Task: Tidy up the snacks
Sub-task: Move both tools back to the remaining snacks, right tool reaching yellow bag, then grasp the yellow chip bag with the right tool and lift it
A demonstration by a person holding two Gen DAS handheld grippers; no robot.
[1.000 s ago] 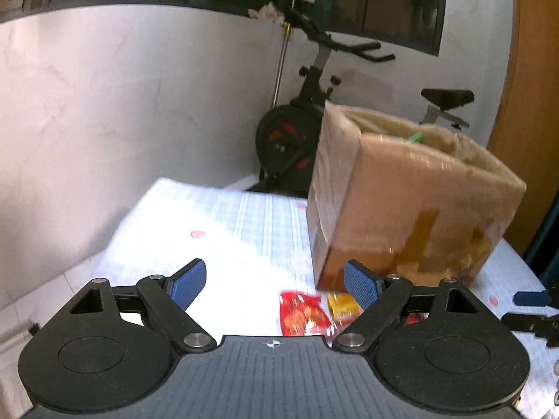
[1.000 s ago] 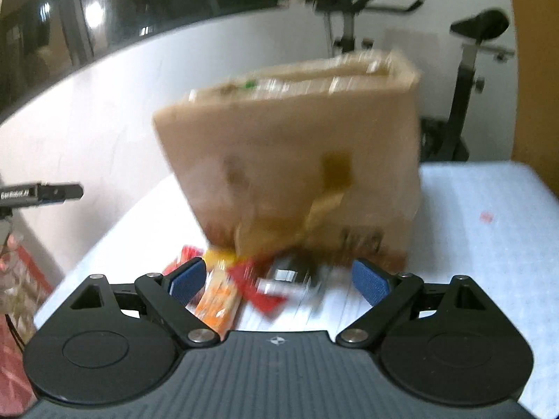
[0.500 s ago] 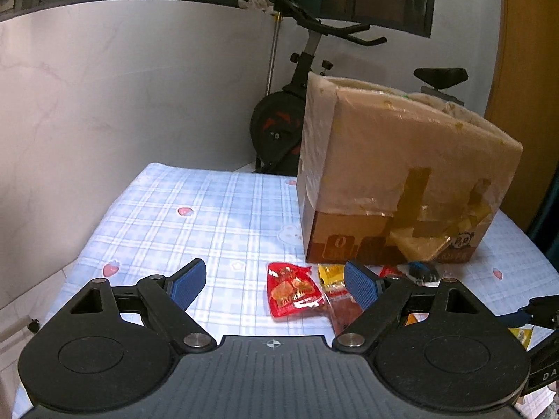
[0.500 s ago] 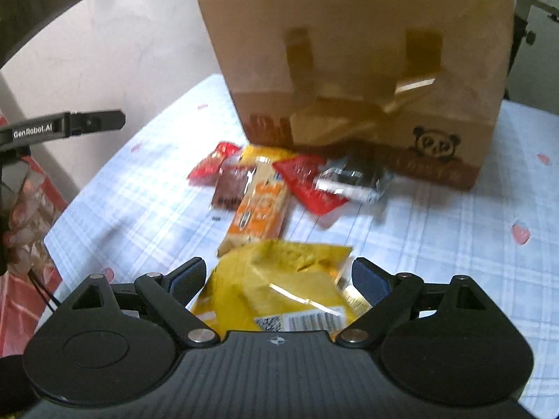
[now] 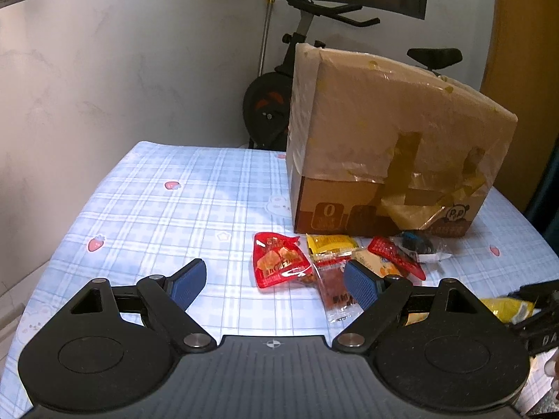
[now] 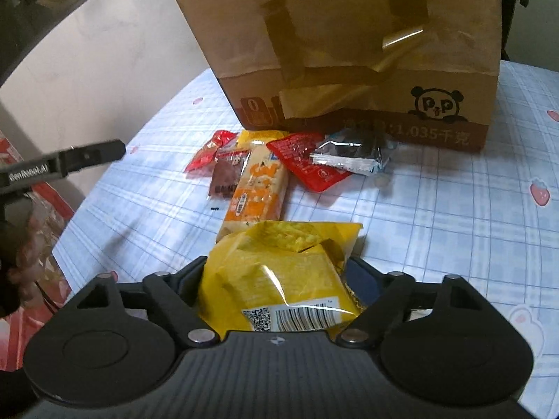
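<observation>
Here the right gripper (image 6: pixel 276 272) straddles a yellow snack packet (image 6: pixel 279 276) that lies on the table (image 6: pixel 454 209), nearest of all the snacks to the person; its jaws have just been closing, and the packet fills the gap between them, its crinkled sides at or against both pads, though I cannot tell whether they press yet. The packet's long axis runs roughly along the gripper's pointing line, barcode end towards the camera, so the jaws close across its narrower width. Beyond it an orange-and-white wafer bar (image 6: pixel 258 188), a brown packet (image 6: pixel 227 178), red sachets (image 6: pixel 307 164) and a dark clear-wrapped snack (image 6: pixel 353 153) lie in a loose cluster in front of the taped cardboard box (image 6: pixel 349 52). The left gripper (image 5: pixel 276 279) hangs over the table with its jaws apart and nothing between them; a red sachet (image 5: pixel 279 262) lies just ahead, slightly right of its midline. In my judgement the right hand is placed to take the yellow packet, and the box is the likely destination.
</observation>
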